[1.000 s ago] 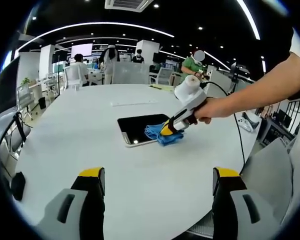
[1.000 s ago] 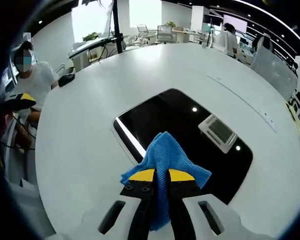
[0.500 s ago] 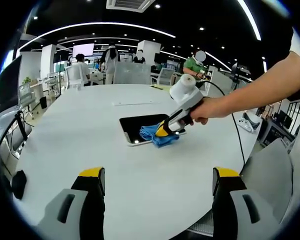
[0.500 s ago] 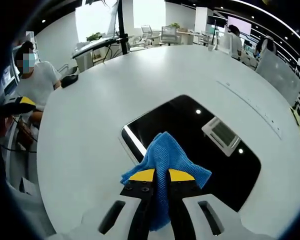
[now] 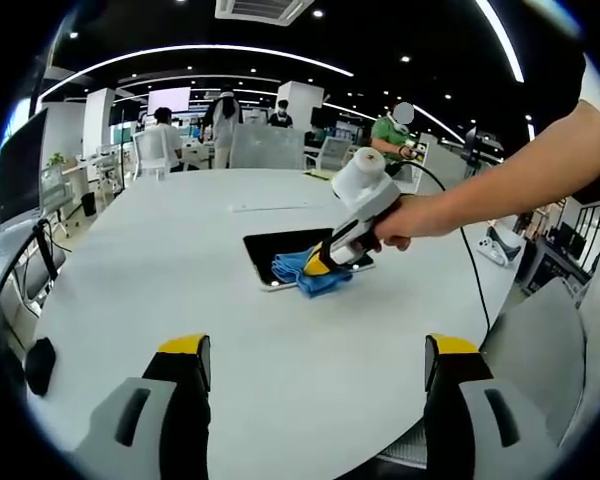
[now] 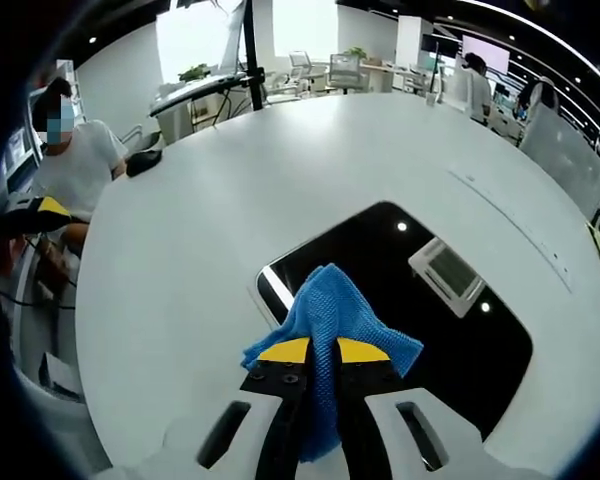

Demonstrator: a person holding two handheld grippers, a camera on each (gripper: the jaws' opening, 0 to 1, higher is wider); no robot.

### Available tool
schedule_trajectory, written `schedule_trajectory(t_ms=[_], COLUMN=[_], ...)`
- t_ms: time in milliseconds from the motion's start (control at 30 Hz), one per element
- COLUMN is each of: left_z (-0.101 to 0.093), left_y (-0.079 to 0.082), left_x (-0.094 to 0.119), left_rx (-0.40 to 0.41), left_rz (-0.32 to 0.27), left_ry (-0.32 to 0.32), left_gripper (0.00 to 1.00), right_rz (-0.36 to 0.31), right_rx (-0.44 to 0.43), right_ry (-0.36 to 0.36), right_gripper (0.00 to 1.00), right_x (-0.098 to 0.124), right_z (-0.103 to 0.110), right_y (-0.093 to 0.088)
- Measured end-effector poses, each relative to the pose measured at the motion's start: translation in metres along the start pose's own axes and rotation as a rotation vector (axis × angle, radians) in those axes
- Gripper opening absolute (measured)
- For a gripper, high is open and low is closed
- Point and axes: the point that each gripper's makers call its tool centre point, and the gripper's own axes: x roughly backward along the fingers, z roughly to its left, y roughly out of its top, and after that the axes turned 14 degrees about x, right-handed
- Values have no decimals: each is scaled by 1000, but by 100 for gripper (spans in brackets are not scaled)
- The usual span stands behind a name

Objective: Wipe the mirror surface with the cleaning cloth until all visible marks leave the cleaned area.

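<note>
Left gripper (image 5: 315, 365): grey jaws, yellow-capped, black slots | right gripper (image 6: 322, 352): yellow tips, black screwed plates, white-grey body, black cable trailed behind the hand (image 5: 405, 220)

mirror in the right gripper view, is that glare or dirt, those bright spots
Right gripper view: the bright dots and pale panel on the mirror look like reflected ceiling fixtures, not marks, beyond the blue cloth. Left gripper view: fisheye bends the white table edge; the mirror looks dark and small.

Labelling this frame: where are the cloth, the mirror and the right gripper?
cloth (image 6: 330, 305), right gripper view, blue weave.
mirror (image 6: 450, 330), right gripper view, dark glass.
right gripper (image 6: 323, 350), right gripper view, between yellow tips.
</note>
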Motion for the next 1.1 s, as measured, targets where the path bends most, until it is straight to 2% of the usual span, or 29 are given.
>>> schedule_trajectory(t_ms=[1100], left_z=[9], left_y=[-4], left_x=[-3], left_rx=[21], left_rz=[-3], left_ry=[-2], left_gripper=[88], right_rz=[-22], right_rx=[19], right_ry=[19], right_gripper=[4], right_x=[-20], right_z=[5], right_y=[24])
